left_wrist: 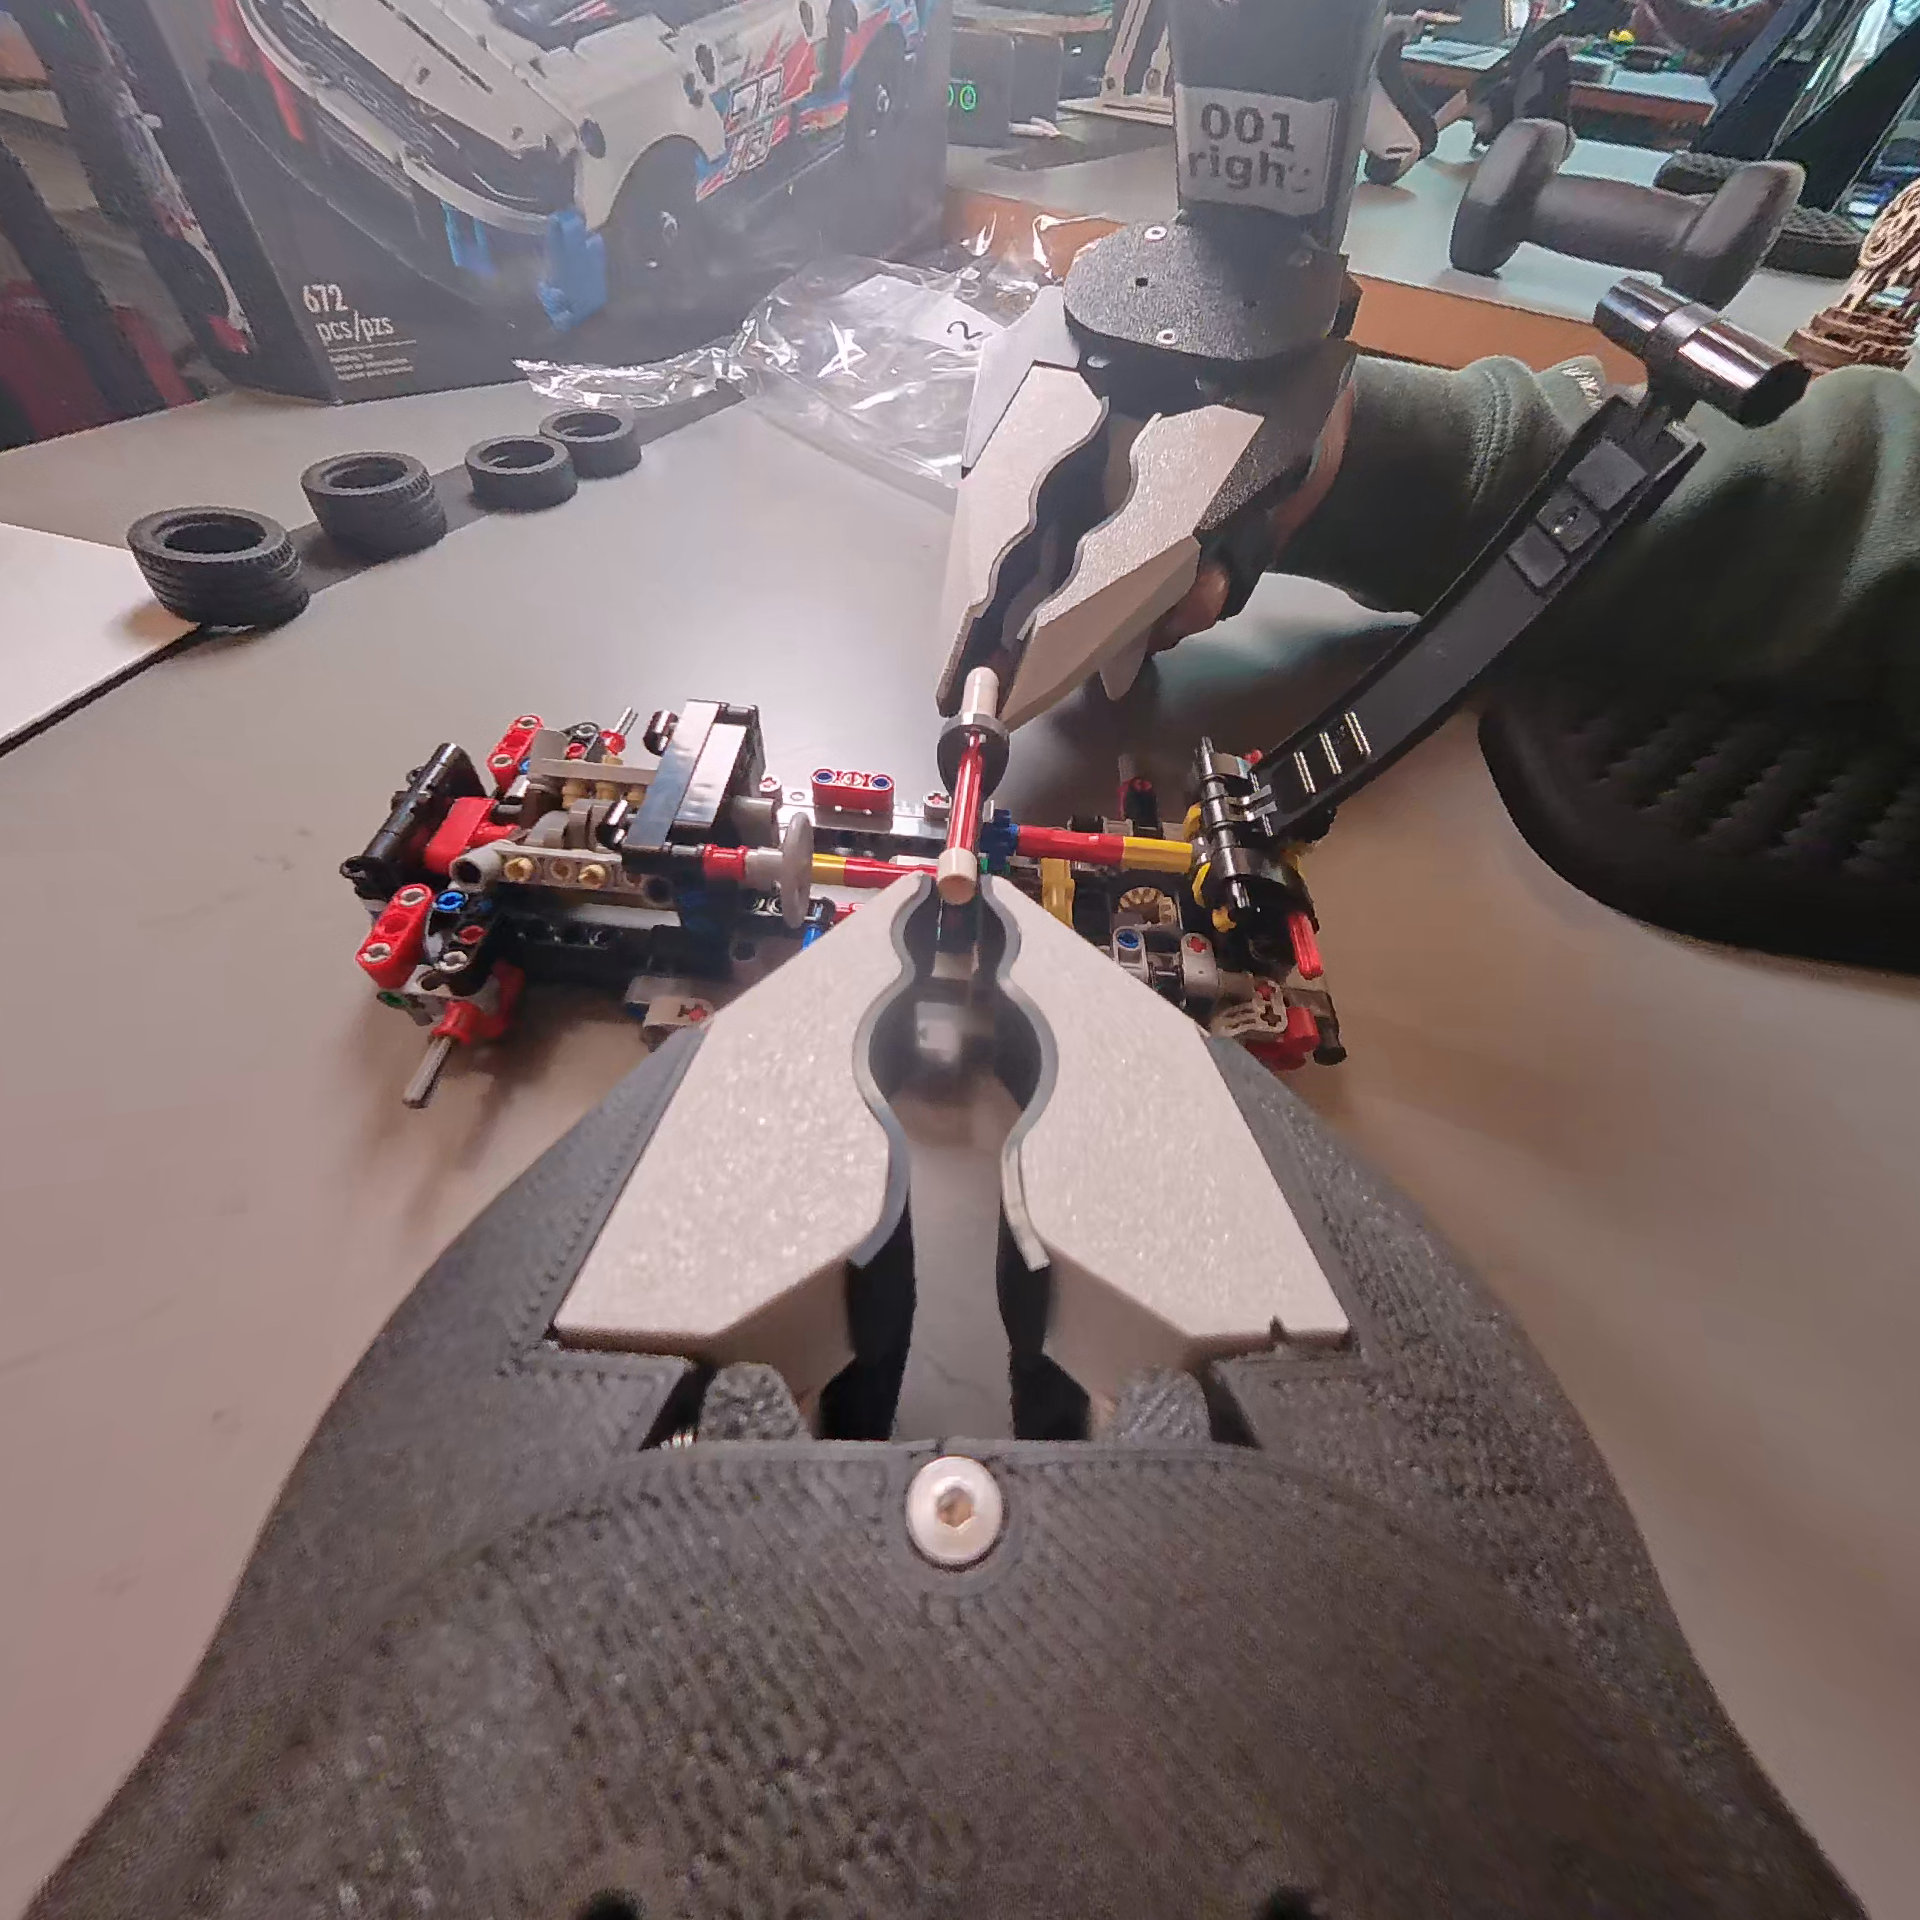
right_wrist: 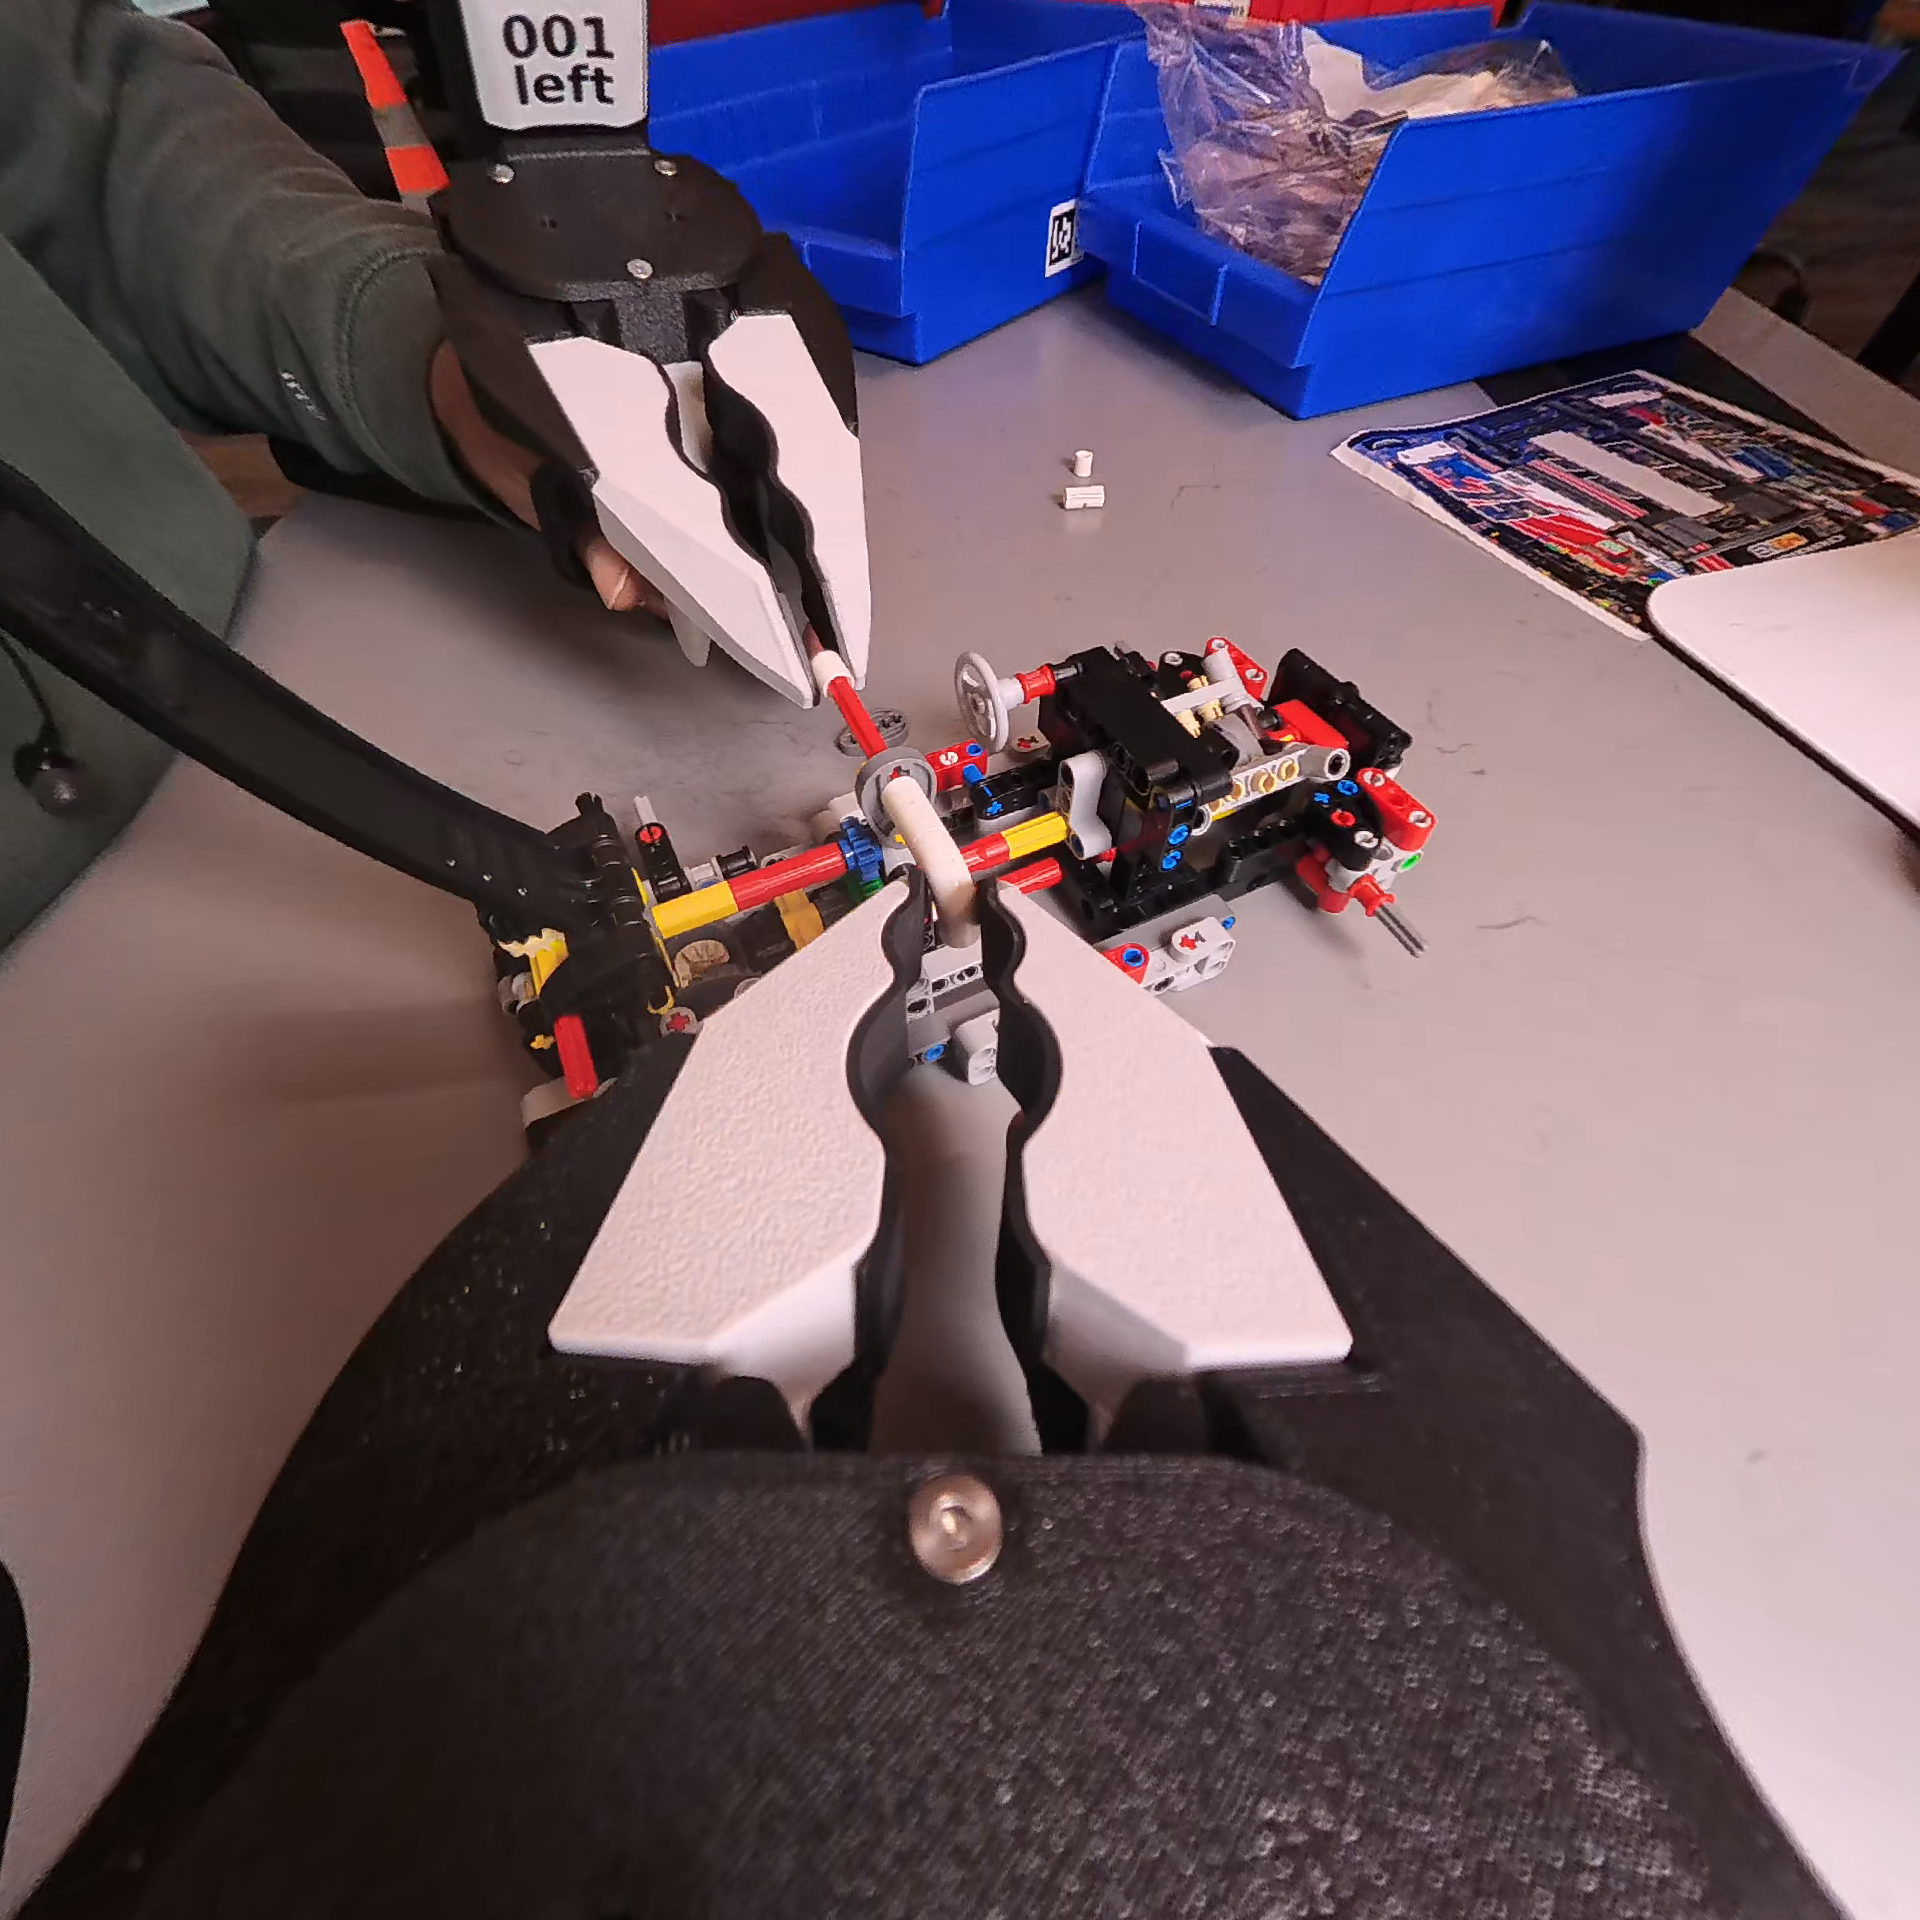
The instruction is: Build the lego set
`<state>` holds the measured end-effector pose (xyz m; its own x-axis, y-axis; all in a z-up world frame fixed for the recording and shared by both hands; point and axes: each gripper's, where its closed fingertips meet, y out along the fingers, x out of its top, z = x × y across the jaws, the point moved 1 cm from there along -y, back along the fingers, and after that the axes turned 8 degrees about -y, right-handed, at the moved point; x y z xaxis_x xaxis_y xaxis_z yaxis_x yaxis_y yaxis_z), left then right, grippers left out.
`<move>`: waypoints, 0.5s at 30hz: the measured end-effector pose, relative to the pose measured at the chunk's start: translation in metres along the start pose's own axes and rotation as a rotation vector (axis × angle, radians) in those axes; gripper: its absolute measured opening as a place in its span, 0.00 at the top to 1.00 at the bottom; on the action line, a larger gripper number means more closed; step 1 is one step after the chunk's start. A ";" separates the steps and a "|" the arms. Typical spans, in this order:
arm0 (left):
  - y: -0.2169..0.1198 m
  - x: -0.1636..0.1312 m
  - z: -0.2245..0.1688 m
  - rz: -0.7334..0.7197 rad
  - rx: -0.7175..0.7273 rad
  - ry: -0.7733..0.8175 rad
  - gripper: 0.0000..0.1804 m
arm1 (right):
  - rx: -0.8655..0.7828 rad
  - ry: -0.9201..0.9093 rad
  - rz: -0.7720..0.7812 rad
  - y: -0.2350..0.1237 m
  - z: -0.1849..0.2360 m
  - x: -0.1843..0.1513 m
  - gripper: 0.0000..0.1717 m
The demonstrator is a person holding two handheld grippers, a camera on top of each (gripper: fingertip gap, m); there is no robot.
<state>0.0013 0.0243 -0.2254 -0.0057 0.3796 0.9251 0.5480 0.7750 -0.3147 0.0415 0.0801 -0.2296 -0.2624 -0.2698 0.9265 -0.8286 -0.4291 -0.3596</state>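
Two hand-held tools meet over a partly built brick chassis (right_wrist: 1143,821) lying on the grey surface (right_wrist: 1351,1143). Left tool (left_wrist: 954,896): fingers clamped on the capped near end of a red axle (left_wrist: 964,800) raised above the chassis middle. Right tool (right_wrist: 951,914): fingers clamped on a white sleeve (right_wrist: 930,831) at the axle's opposite end, just beyond a grey bush (right_wrist: 891,781) threaded on the axle. The axle thus spans from one tool to the other, crossing over the chassis's red-and-yellow lengthwise shaft (right_wrist: 790,883).

A long black strap (right_wrist: 312,758) runs from the chassis's rear end toward a green sleeve (right_wrist: 208,260). Beyond the chassis, in the right wrist view: two small white pieces (right_wrist: 1083,480), blue bins (right_wrist: 1455,260) and a printed sheet (right_wrist: 1662,499). Beyond the chassis, in the left wrist view: four black tyres (left_wrist: 374,499) in a row, clear bags (left_wrist: 862,332) and the kit box (left_wrist: 468,187).
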 end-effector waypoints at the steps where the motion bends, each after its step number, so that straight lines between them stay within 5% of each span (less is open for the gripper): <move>1: 0.000 0.000 0.000 0.000 -0.002 -0.007 0.98 | 0.000 0.002 0.000 0.000 0.000 0.000 0.96; 10: 0.009 0.004 -0.001 0.047 -0.132 -0.140 0.98 | 0.028 -0.010 0.011 0.006 0.007 0.001 0.96; 15: 0.025 0.008 -0.005 0.101 -0.139 -0.074 0.97 | 0.031 -0.028 0.021 0.010 0.009 0.001 0.96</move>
<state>0.0194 0.0439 -0.2249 -0.0034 0.4925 0.8703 0.6590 0.6557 -0.3685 0.0376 0.0674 -0.2334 -0.2657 -0.3028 0.9153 -0.8070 -0.4495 -0.3830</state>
